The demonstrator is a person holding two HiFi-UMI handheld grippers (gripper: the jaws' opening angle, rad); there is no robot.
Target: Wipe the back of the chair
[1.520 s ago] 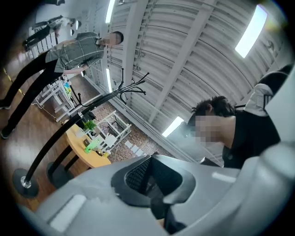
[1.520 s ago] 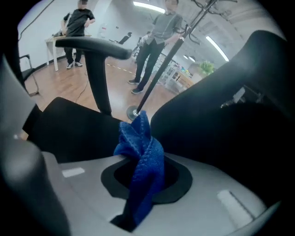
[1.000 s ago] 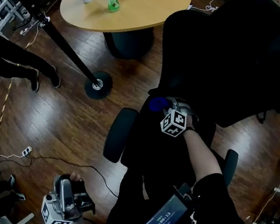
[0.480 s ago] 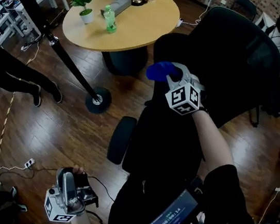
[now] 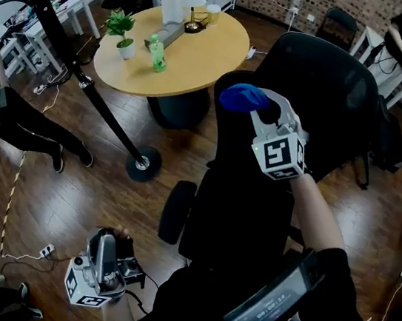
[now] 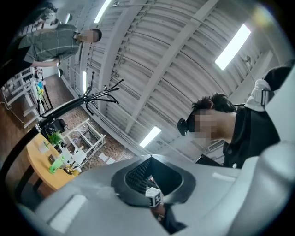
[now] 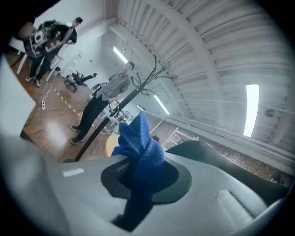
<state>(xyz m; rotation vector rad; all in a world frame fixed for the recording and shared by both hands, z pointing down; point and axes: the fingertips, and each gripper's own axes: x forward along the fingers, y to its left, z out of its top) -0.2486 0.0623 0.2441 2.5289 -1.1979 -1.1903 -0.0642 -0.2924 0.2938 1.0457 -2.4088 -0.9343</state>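
Pinches a blue cloth (image 5: 240, 96) in the right gripper (image 5: 262, 111), jaws clamped on the bunched fabric. Shows the same in the right gripper view: cloth (image 7: 138, 145) wedged between the closed jaws of that gripper (image 7: 138, 184), a loose tuft standing out past the tips. Holds that gripper high on an outstretched arm, the cloth at its tips over the upper edge of the back of the black chair (image 5: 233, 198). Cannot tell whether cloth and chair touch. Has the rest of the chair's back and one armrest (image 5: 176, 211) below the right gripper and nearer than it.

Carries the left gripper (image 5: 102, 253) low and well apart from the right one, off the chair's near left side, over the wooden floor (image 5: 91, 192). Points that gripper (image 6: 150, 177) up toward the ceiling, jaws together with nothing between them.

Beyond the right gripper and to its left: a round wooden table (image 5: 203, 44) with a potted plant (image 5: 120, 28) and a green bottle (image 5: 155, 53) on it. Further left still, a slanted black pole (image 5: 85, 83) on a round base, and a person (image 5: 12, 120) near it.
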